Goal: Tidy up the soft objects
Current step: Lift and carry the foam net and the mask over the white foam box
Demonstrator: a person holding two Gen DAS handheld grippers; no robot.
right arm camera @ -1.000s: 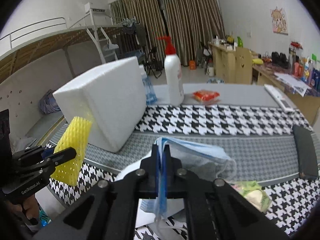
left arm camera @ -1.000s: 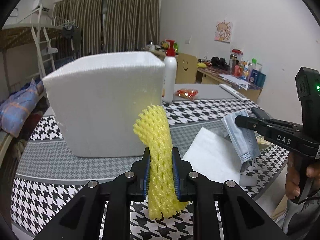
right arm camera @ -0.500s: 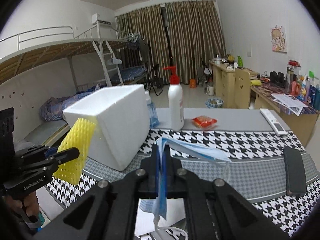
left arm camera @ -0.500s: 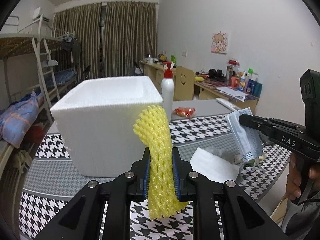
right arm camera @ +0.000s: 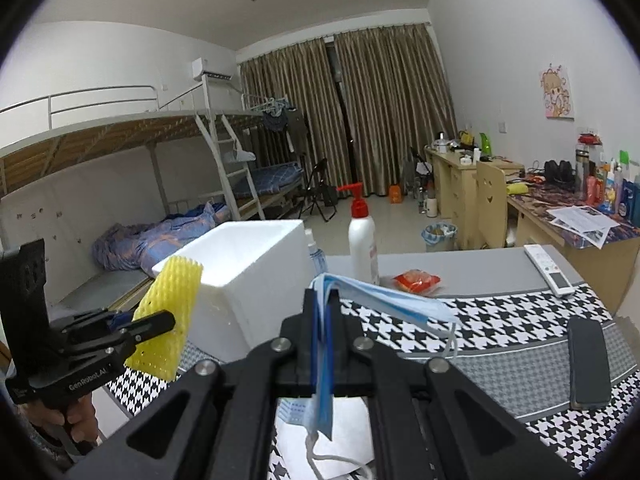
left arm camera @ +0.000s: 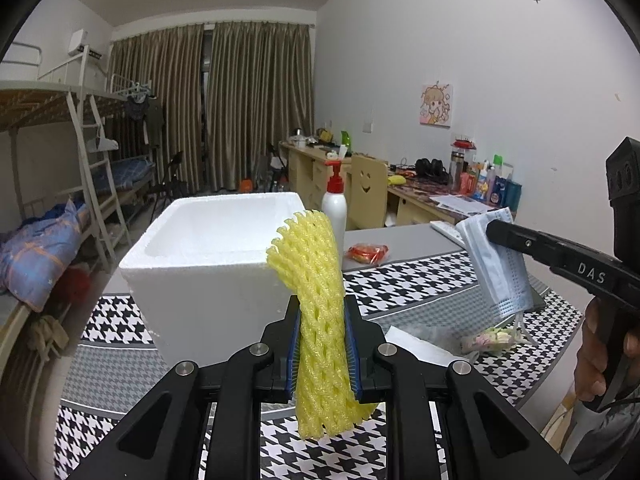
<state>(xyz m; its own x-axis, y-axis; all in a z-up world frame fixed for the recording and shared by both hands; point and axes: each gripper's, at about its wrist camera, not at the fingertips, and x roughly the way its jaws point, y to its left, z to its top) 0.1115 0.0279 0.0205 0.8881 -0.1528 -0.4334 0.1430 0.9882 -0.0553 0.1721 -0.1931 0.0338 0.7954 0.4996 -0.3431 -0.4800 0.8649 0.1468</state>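
Observation:
My left gripper point(left arm camera: 322, 344) is shut on a yellow foam fruit net point(left arm camera: 316, 304), which stands upright between the blue pads; the same net point(right arm camera: 168, 316) shows at the left of the right wrist view. My right gripper point(right arm camera: 322, 328) is shut on a light blue face mask point(right arm camera: 380, 292) whose straps dangle below. From the left wrist view that mask point(left arm camera: 496, 264) hangs at the right. Both are held above the table, in front of an open white foam box point(left arm camera: 208, 264).
On the houndstooth tablecloth point(left arm camera: 416, 280) stand a white pump bottle point(right arm camera: 362, 248), a red snack packet point(right arm camera: 416, 280), a remote point(right arm camera: 550, 270), a dark phone point(right arm camera: 588, 364) and white paper point(left arm camera: 416, 350). A small spray bottle point(right arm camera: 316, 252) stands behind the box. Bunk beds are at the left.
Both grippers have risen with the net and the mask still held. The inside of the foam box has come into sight over its rim.

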